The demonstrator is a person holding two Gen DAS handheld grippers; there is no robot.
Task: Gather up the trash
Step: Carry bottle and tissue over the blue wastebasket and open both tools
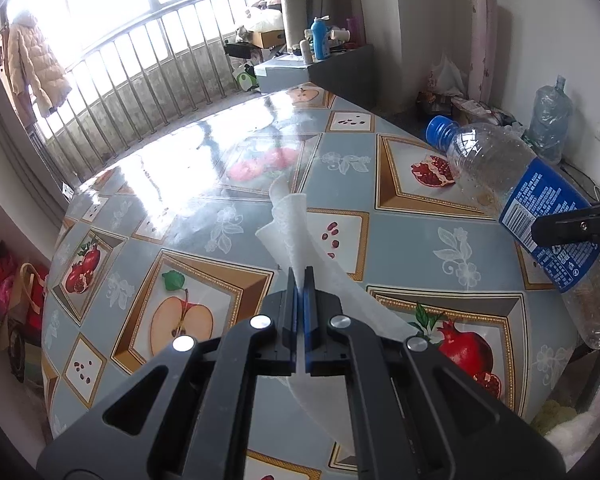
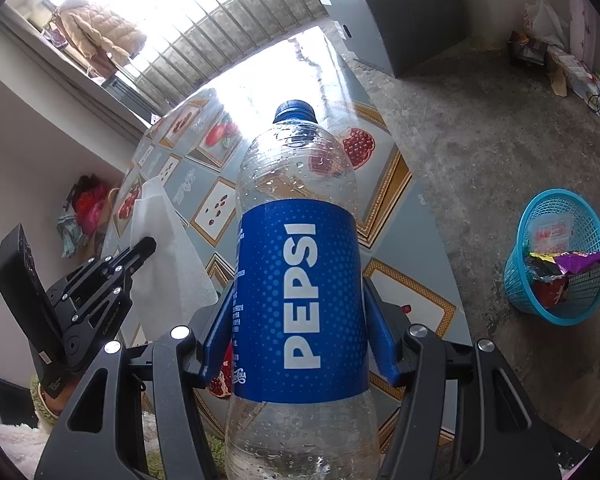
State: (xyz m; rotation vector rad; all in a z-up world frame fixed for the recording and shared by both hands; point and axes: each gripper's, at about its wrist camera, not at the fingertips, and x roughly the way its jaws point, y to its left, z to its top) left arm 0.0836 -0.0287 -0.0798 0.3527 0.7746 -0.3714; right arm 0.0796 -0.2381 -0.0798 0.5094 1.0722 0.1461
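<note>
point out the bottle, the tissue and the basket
bottle (image 2: 300, 292): right wrist view, on its blue label
tissue (image 1: 296, 220): left wrist view, on the white fold above the fingers
basket (image 2: 518, 272): right wrist view, on its blue mesh wall

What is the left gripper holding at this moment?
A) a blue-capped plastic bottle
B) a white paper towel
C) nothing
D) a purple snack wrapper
B: the left gripper is shut on the white paper towel, while the bottle sits in the right gripper.
</note>
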